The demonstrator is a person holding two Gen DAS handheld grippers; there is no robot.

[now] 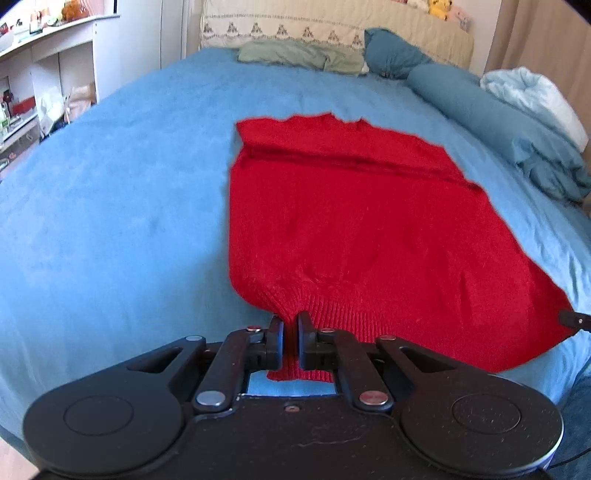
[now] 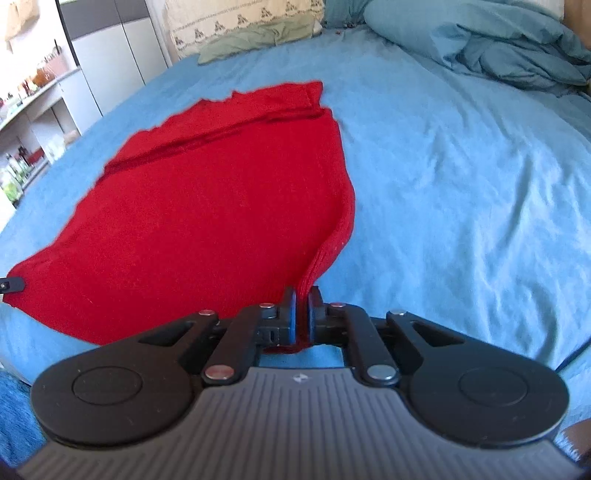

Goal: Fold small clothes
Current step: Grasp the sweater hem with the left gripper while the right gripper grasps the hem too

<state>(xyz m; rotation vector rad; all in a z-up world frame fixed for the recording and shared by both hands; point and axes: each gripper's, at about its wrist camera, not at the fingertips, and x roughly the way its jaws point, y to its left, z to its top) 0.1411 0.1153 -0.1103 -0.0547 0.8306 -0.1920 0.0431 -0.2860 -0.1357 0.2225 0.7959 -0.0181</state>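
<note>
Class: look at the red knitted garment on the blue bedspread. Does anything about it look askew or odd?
Little stands out: the red knitted garment lies flat on the blue bedspread; only its near ribbed hem bunches, pinched by left gripper and right gripper.

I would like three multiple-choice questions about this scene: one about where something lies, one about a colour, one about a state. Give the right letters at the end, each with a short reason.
1. Where does the red sweater lie?
A. on a shelf
B. on the blue bedsheet
C. on the floor

2. What colour is the folded cloth in front of the patterned pillow?
A. green
B. orange
C. black

3. What are the left tongs and right tongs doing?
A. both stand open above the sweater
B. only one grips the sweater
C. each is shut on the sweater's near hem

Answers:
1 B: blue sheet shows all around the sweater.
2 A: the cloth at the head of the bed is pale green.
3 C: in each wrist view red knit is pinched between the closed tongs.
</note>
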